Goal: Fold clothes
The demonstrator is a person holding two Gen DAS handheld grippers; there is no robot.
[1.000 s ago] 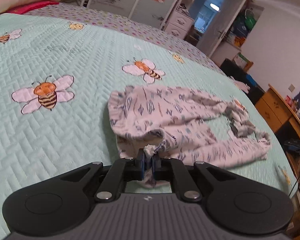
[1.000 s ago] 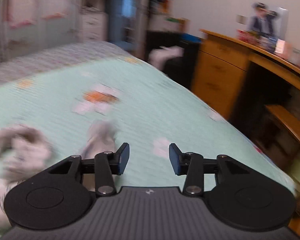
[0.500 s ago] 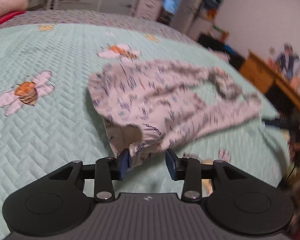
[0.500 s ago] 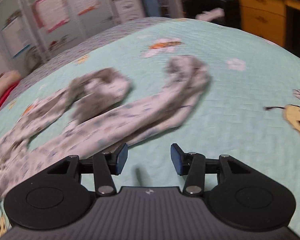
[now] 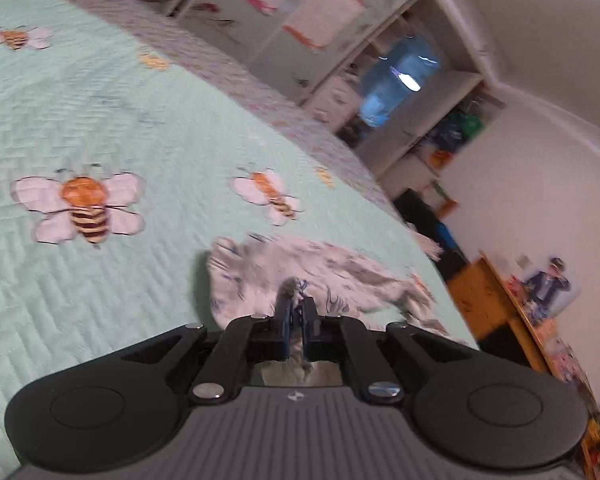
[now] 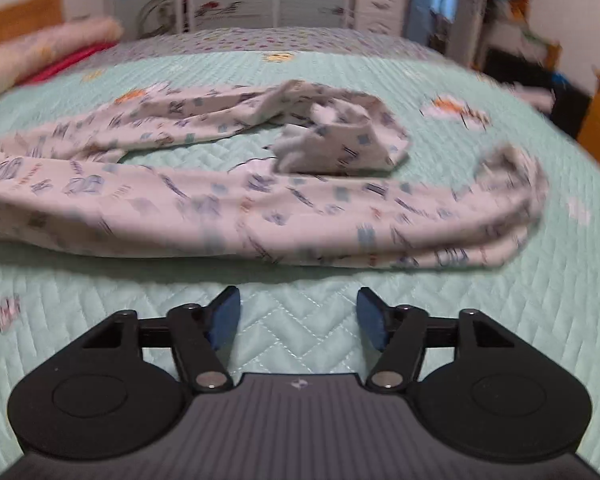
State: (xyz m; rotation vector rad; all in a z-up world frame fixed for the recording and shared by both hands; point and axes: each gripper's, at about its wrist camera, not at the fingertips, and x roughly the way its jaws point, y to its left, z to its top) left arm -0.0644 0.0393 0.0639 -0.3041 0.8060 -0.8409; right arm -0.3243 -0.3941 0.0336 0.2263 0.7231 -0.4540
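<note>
The pants point(image 6: 236, 200) lie on the bed point(image 6: 300, 328), spread lengthwise from 9 o'clock to 3 o'clock in the right wrist view, both legs stretched out loosely. The far leg's cuff is flopped back on itself near the middle, and the near leg's cuff is bunched at 3 o'clock. No neat fold shows: the legs are apart, not stacked, and the cloth is rumpled. By that, the folding looks far from done; the legs would need to be laid together and the length doubled over.

The left gripper point(image 5: 296, 312) has its fingers closed on a pinch of the pants point(image 5: 320, 272), at an edge near what seems the waist end, with cloth hanging below the fingers. The right gripper point(image 6: 298, 316) hovers just short of the near leg at 6 o'clock, fingers wide apart and holding nothing.

The print on the pants looks like small blue marks or letters, too blurred to read. Papers on the cupboard doors at 12 o'clock are also unreadable. No brand shows.
</note>
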